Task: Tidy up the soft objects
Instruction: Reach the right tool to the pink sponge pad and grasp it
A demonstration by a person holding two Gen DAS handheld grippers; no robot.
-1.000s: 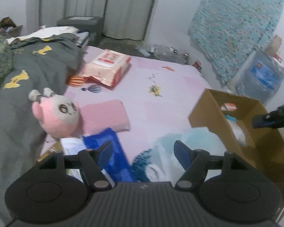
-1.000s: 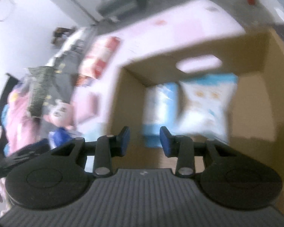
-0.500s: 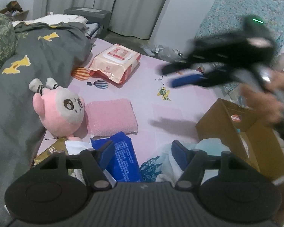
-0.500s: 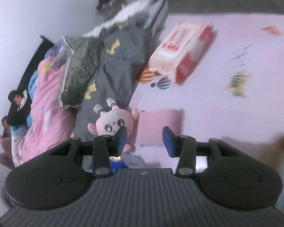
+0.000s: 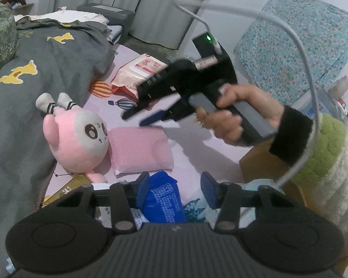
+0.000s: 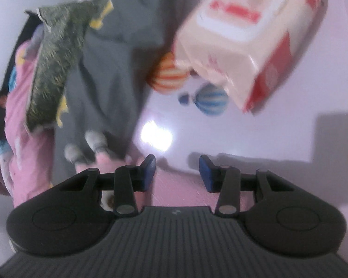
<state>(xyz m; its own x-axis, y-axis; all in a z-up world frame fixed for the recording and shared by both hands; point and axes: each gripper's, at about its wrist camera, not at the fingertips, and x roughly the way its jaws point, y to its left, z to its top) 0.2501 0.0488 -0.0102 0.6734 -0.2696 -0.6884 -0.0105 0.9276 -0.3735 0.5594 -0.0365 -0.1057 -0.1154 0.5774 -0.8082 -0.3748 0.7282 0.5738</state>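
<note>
A pink plush toy [image 5: 76,139] lies on the pink sheet beside a small pink pillow [image 5: 140,149]. A blue packet [image 5: 163,200] lies just under my left gripper [image 5: 176,188], which is open and empty. My right gripper [image 5: 141,119] hovers over the pillow's far edge, seen from the left wrist view. In the right wrist view my right gripper [image 6: 176,173] is open and empty, with the pink pillow [image 6: 178,192] below it and the plush toy's feet [image 6: 85,148] at its left. A red-and-white wipes pack [image 6: 246,39] lies beyond.
A grey duvet [image 5: 41,85] with yellow shapes covers the left side. A cardboard box [image 5: 264,162] sits at the right behind my right forearm. A white cable [image 5: 304,58] arcs over the right gripper. A light blue-patterned packet [image 5: 194,208] lies near the left gripper.
My right gripper swung from over the cardboard box leftward and down to the pink pillow, near the wipes pack. My left gripper shifted slightly toward the plush and blue packet.
</note>
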